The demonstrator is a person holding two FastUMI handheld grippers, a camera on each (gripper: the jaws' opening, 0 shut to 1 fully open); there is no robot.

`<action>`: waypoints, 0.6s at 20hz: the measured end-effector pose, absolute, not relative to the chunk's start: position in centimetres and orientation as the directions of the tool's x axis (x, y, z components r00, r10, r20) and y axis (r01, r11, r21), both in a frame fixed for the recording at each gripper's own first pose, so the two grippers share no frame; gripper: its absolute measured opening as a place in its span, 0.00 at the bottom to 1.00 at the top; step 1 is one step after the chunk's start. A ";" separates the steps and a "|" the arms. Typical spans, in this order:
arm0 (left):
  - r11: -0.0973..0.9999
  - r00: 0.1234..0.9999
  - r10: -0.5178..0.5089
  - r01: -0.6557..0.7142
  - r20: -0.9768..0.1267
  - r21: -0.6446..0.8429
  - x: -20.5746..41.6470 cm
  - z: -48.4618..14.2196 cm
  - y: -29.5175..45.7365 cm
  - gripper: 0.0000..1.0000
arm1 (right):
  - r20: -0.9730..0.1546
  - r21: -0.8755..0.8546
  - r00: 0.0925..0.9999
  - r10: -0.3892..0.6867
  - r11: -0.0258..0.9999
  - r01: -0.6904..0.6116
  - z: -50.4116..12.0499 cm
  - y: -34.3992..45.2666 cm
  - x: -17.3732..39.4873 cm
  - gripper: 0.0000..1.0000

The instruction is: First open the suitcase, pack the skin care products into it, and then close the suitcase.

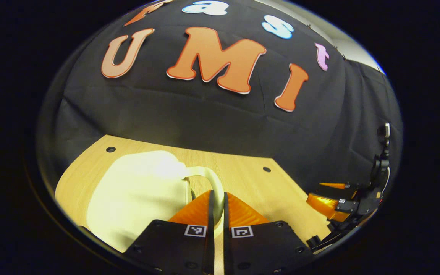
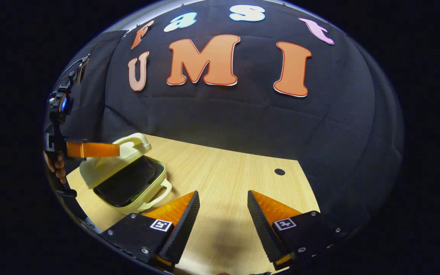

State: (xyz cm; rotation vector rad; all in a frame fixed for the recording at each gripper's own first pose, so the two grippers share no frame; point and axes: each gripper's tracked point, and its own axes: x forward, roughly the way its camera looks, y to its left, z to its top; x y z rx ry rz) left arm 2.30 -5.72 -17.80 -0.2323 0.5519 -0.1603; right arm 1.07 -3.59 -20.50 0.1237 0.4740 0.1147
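Left hand-held gripper [image 1: 217, 198]: its 2 fingers pinched narrow on the handle [image 1: 213, 183] of the suitcase lid [image 1: 139, 194], both pressing it. In the right gripper view, the cream suitcase [image 2: 128, 179] sits at 9 o'clock on the wooden bench [image 2: 235, 179], lid raised part-way, dark lining visible inside. Right hand-held gripper [image 2: 223, 206]: fingers spread wide, holding nothing, above bare bench, well apart from the suitcase.

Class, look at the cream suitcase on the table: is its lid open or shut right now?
Partly open. The suitcase lid is tilted up, showing the dark lining, with the left gripper shut on the lid's handle.
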 end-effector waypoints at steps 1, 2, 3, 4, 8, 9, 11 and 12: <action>0.967 0.837 -0.202 0.090 -0.508 -0.237 2.3 -18.6 -6.3 0.10 | -0.444 0.142 0.884 0.144 0.986 -0.089 -20.5 -3.6 1.1 0.82; 0.970 0.831 -0.199 0.093 -0.520 -0.223 2.3 -19.3 -6.9 0.10 | -0.439 0.143 0.885 0.153 0.985 -0.100 -20.5 -3.5 1.1 0.82; 0.972 0.813 -0.200 0.092 -0.547 -0.219 1.9 -20.5 -7.7 0.08 | -0.435 0.142 0.887 0.159 0.984 -0.107 -20.4 -3.5 1.2 0.82; 0.970 0.804 -0.208 0.097 -0.557 -0.223 1.7 -21.2 -8.4 0.16 | -0.428 0.144 0.888 0.167 0.983 -0.115 -20.3 -3.4 1.2 0.82; 0.976 0.785 -0.202 0.114 -0.585 -0.184 0.7 -22.5 -10.5 0.27 | -0.414 0.146 0.891 0.184 0.980 -0.134 -20.0 -3.1 1.2 0.82; 0.981 0.796 -0.187 0.114 -0.576 -0.160 0.8 -22.5 -10.5 0.27 | -0.408 0.144 0.894 0.184 0.980 -0.136 -19.8 -3.2 1.3 0.82; 0.985 0.815 -0.167 0.113 -0.554 -0.130 0.8 -21.4 -10.5 0.35 | -0.391 0.146 0.902 0.182 0.980 -0.134 -19.1 -3.3 1.5 0.82; 0.988 0.830 -0.152 0.109 -0.537 -0.112 0.9 -20.4 -10.3 0.51 | -0.378 0.148 0.909 0.177 0.980 -0.130 -18.6 -3.3 1.7 0.82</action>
